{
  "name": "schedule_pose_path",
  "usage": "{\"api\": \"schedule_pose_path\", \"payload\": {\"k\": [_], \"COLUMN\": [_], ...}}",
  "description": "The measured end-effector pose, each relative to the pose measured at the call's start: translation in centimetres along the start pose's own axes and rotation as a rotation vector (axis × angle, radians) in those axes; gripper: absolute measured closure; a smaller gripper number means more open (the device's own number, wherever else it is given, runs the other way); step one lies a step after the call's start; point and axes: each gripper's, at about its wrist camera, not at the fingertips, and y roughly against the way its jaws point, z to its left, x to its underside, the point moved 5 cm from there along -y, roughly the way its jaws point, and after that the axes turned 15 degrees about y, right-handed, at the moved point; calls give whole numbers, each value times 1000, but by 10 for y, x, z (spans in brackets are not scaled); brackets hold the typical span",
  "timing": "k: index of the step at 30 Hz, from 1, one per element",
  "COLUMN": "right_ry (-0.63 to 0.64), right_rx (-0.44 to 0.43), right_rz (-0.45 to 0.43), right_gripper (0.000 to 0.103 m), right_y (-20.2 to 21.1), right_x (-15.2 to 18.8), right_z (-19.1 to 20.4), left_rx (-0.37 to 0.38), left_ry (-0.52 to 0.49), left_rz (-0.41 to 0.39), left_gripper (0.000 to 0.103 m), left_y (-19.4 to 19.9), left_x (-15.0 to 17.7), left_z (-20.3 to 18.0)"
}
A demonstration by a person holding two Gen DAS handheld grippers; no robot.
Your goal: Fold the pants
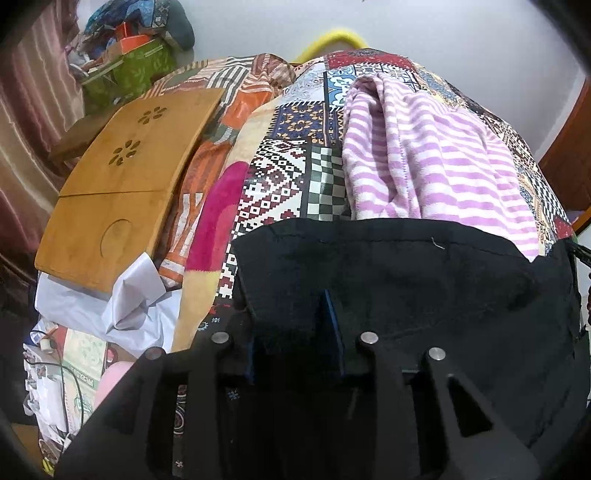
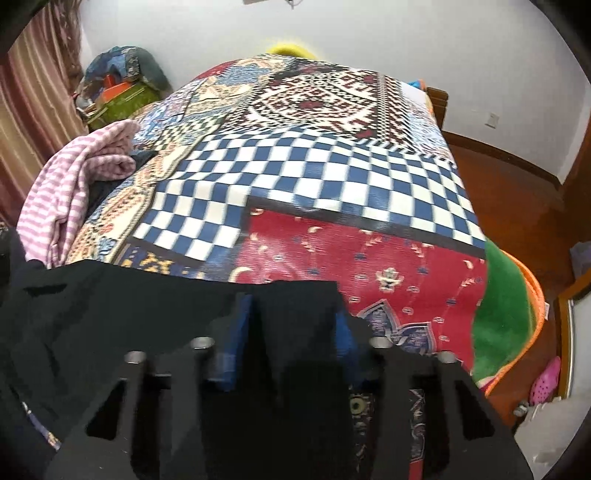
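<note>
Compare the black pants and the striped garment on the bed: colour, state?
The black pants are plain and dark; the striped garment is pink and white. The pants are pinched by the left gripper and right gripper; the striped garment lies bunched and untouched. Both rest on the patchwork bedspread.

**Soft indoor light, heavy fisheye bend, dark foregrounds**

Both views are evenly lit by diffuse room light; no lamp or window shows, and shadows are faint. The white wall reads bright but not blown out. A mild sheen lies on the reddish floor in the right wrist view. The black pants swallow detail, so folds there barely register. Straight lines bow strongly toward the rims, and black vignette fills the corners. The right wrist view is smeared by motion blur, notably across the checkered bedspread; the left wrist view is sharper, with the striped cloth crisp.
</note>
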Motion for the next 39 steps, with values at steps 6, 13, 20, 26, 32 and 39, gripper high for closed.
{"api": "schedule_pose_path", "payload": {"k": [6, 13, 20, 26, 32, 39], "right_ry": [-34, -111, -120, -137, -156, -185], "right_rx": [65, 89, 118, 163, 162, 152], "right_rz": [-25, -98, -179, -233, -275, -290], "right_gripper": [80, 81, 81, 82, 82, 81], "right_y": [10, 49, 102, 141, 175, 198], "right_x": [-2, -2, -7, -3, 5, 32], "right_z": [4, -4, 1, 7, 13, 25], "left_rx": [-48, -44, -12, 18, 58, 93], "left_ry": [-8, 47, 37, 76, 83, 84], "left_rz": [-49, -93, -141, -178, -206, -228], "left_gripper": [81, 88, 90, 90, 91, 91], "left_y": [11, 42, 82, 116, 145, 172], "left_x": [0, -2, 2, 6, 17, 42], "left_z": [-2, -2, -9, -2, 3, 12]}}
